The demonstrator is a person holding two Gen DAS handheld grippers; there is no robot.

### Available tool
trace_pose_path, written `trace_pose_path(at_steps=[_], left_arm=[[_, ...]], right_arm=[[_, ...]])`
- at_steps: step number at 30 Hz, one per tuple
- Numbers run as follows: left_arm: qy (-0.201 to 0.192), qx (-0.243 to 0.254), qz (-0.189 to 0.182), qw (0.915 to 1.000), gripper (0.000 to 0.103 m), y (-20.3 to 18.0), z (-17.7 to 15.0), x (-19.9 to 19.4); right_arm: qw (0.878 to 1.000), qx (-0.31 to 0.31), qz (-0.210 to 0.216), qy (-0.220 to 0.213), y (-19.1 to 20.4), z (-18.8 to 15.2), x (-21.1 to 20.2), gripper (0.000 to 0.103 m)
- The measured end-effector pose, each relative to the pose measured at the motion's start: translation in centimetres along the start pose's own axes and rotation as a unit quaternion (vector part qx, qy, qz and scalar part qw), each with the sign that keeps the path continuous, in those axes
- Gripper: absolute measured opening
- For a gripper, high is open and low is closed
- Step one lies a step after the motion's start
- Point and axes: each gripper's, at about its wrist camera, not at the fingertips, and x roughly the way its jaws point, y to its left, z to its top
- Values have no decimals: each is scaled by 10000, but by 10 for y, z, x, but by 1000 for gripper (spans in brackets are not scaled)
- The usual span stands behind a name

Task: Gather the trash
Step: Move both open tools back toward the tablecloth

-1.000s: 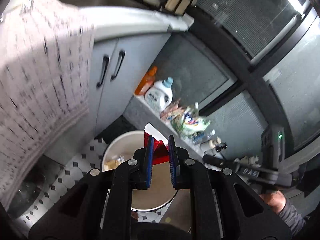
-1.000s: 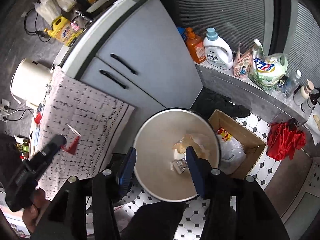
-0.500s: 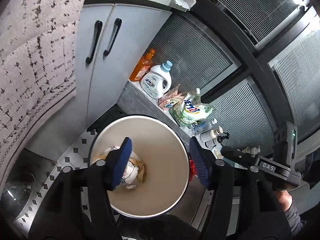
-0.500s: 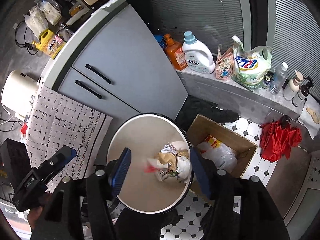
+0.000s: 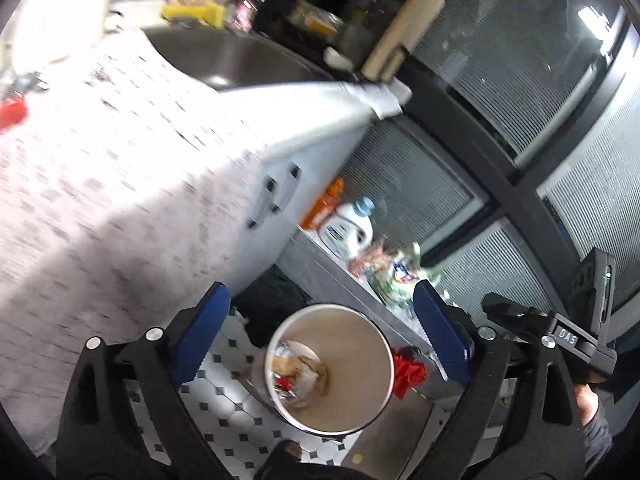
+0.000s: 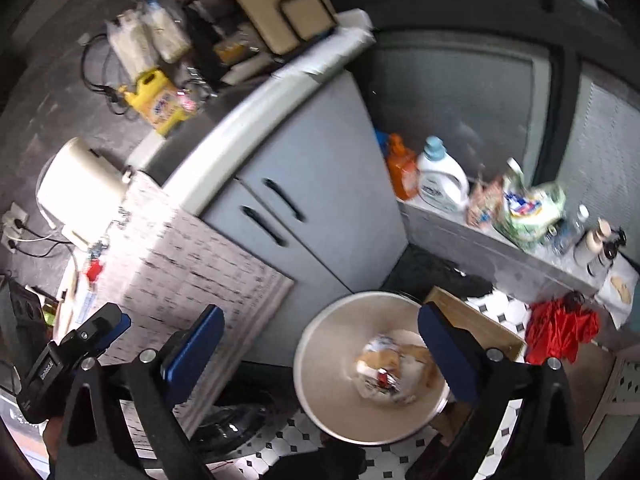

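Note:
A round beige trash bin [image 5: 360,364] stands on the tiled floor below both grippers. Crumpled paper and wrappers [image 5: 300,374] lie at its bottom, with a small red scrap [image 5: 285,383] among them. My left gripper [image 5: 322,336] hangs above the bin with its jaws opening wide and nothing between the blue pads. In the right wrist view the same bin [image 6: 332,364] and its trash [image 6: 386,374] sit lower right. My right gripper [image 6: 320,350] is also opening, with nothing between its jaws. A small red item [image 6: 94,270] lies on the patterned tablecloth [image 6: 180,264].
A grey two-door cabinet [image 6: 304,200] with a sink [image 5: 240,60] stands behind the bin. Detergent bottles [image 6: 440,180] and bags line a low ledge. A cardboard box [image 6: 472,320] and a red cloth [image 6: 560,328] lie right of the bin. The floor is black-and-white tile [image 5: 228,416].
The left gripper let go of a red wrapper, which now lies in the bin. Both grippers' jaws spread wide, and both grippers rose away from the bin.

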Motion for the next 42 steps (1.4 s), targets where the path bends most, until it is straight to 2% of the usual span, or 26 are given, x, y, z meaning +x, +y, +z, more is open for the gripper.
trace_pose_path(at_steps=[10, 16, 21, 31, 37, 42], left_arm=[[-493, -233, 526, 9971, 94, 76, 42, -85], [-656, -299, 902, 9933, 94, 133, 57, -117], [-708, -344, 1063, 9912, 94, 173, 64, -135], [-649, -191, 1254, 9898, 94, 241, 83, -144], [-525, -58, 1321, 9898, 94, 274, 99, -138], [-406, 19, 1288, 9908, 94, 297, 114, -123]], right_arm=[[9986, -386, 350, -16, 114, 14, 1, 95], [9968, -559, 561, 56, 176, 11, 23, 95], [9952, -682, 698, 75, 220, 7, 43, 95], [9930, -776, 880, 115, 285, -4, 81, 95], [9938, -744, 803, 200, 300, -11, 98, 95], [9955, -712, 569, 262, 303, -15, 107, 95]])
